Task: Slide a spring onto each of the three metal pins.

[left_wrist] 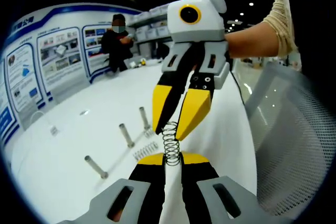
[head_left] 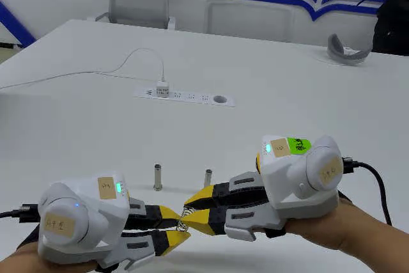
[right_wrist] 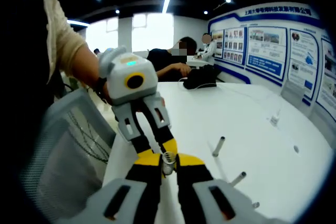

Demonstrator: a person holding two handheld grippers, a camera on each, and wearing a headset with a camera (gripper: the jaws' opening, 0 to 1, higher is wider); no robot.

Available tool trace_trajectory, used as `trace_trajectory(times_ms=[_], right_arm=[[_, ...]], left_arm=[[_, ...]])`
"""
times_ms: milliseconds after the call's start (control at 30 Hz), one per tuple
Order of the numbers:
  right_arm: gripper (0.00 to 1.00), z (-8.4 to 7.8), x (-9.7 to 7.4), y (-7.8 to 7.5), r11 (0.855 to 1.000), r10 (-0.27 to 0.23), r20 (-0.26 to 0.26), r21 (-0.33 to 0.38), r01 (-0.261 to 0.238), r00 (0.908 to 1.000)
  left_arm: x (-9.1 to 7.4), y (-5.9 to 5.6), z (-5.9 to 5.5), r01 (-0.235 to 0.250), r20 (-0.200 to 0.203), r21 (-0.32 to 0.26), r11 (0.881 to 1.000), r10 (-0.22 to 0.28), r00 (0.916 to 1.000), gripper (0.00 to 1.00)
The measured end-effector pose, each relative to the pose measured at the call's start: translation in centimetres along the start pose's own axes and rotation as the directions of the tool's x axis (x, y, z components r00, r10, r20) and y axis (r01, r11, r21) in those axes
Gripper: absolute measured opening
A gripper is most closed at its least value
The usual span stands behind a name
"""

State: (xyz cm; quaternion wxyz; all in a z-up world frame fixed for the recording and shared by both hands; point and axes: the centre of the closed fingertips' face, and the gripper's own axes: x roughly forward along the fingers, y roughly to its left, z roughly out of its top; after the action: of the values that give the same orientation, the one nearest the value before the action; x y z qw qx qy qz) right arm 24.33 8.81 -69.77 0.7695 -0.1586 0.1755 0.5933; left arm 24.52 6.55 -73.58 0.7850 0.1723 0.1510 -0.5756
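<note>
Left tongs [left_wrist: 172, 157] and right tongs [left_wrist: 171, 131] meet tip to tip at the near edge of the surface [head_left: 287, 113], both pinched on one spring [left_wrist: 170, 144] held between them. Just beyond stand three pins [left_wrist: 126, 135], with a second spring [left_wrist: 144, 153] lying beside them. Farther off is a power strip [head_left: 185, 96].

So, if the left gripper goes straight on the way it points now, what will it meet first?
The right gripper, it seems. It faces the left gripper tip to tip. Only the spring, which both appear to hold, lies between them, so there is almost no free way ahead.
</note>
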Motion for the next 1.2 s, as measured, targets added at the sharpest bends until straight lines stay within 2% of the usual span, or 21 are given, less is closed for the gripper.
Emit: trace_trajectory(times_ms=[467, 767, 1100, 1200], right_arm=[[0.11, 0.0, 0.7, -0.7, 0.999, -0.017, -0.017, 0.038, 0.018, 0.9997], [0.11, 0.1, 0.9, -0.9, 0.999, -0.014, -0.022, 0.043, 0.015, 0.9997], [0.11, 0.8, 0.7, -2.2, 0.998, -0.041, -0.014, 0.038, 0.041, 0.9991], [0.11, 1.2, 0.6, -2.6, 0.998, -0.051, -0.011, 0.036, 0.051, 0.9987]], left_arm=[[-0.1, 0.7, -0.3, -0.035, 0.026, -0.068, 0.997, 0.037, 0.999, 0.12], [-0.4, 1.1, -0.8, -0.051, 0.028, -0.113, 0.992, 0.055, 0.9981, 0.26], [-1.6, 2.6, -2.1, -0.126, 0.026, -0.196, 0.973, 0.134, 0.9907, 0.54], [-2.1, 2.8, -2.4, -0.143, 0.03, -0.213, 0.966, 0.153, 0.9879, 0.58]])
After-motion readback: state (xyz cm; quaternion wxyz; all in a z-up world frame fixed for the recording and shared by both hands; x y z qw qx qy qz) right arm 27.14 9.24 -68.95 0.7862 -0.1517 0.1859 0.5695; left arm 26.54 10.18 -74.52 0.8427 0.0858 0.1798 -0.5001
